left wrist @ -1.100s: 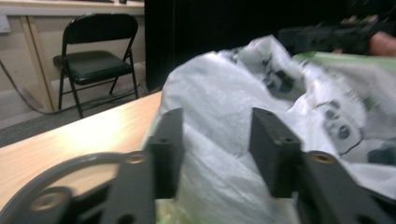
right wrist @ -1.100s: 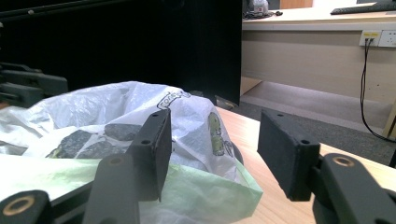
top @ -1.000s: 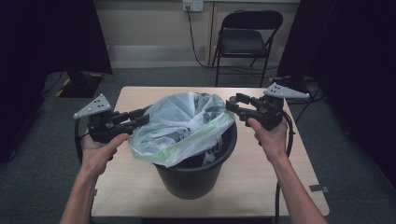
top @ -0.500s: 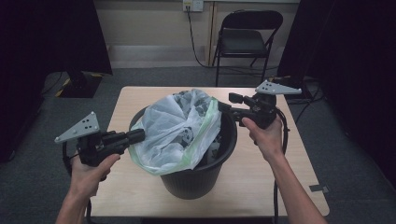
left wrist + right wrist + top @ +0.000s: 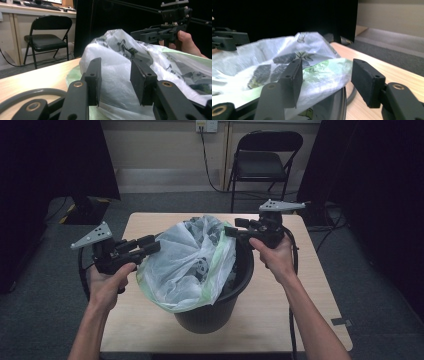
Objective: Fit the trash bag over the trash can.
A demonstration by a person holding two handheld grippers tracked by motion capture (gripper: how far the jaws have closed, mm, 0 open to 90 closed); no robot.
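Two grippers, both with jaws parted and holding nothing, flank a plastic bag (image 5: 192, 262) draped over a black bin (image 5: 220, 307).

The left gripper (image 5: 150, 245) has its jaws spread just beside the bag's near-left edge, film showing between them but not pinched; the right gripper (image 5: 231, 231) stands open at the far-right rim, the green-tinted hem (image 5: 324, 68) lying between its pads. The bag sits half in the bin, bunched above the rim, on the wooden table (image 5: 310, 285). It looks thin, light, soft and slippery, likely to slide or tear, so the doubled hem is the safest hold. Dark panda-like prints show; no writing is readable.
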